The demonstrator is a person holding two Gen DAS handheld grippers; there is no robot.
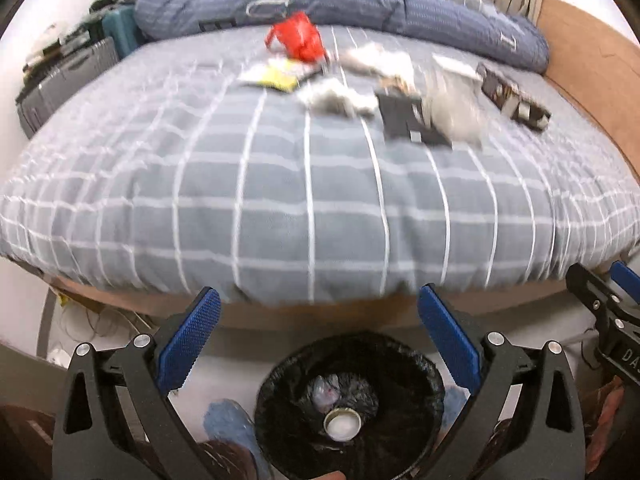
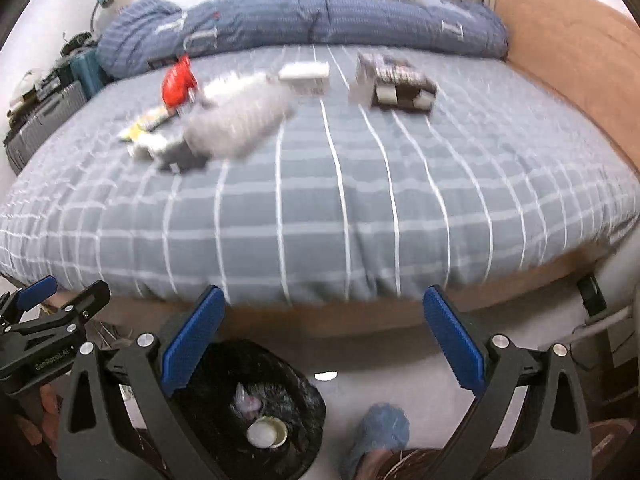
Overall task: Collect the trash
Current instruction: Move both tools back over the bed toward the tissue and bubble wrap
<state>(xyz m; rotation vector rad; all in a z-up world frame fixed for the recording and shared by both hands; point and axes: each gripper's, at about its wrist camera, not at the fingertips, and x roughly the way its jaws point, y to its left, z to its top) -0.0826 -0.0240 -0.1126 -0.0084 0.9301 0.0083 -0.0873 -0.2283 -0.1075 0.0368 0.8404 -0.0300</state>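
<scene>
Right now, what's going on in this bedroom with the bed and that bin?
A person is clearing trash off a bed, holding a gripper in each hand. Both the left gripper and the right gripper are open and empty above a black-lined bin on the floor, which already holds a round lid and a crumpled wrapper. A red bag, tissues and small boxes lie on the bed.

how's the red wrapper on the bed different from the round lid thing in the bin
The red wrapper is bright red and crumpled, lying on the checked bed cover; the round lid is pale, rigid and circular, lying inside the black-lined bin on the floor. Neither is held by a gripper.
</scene>
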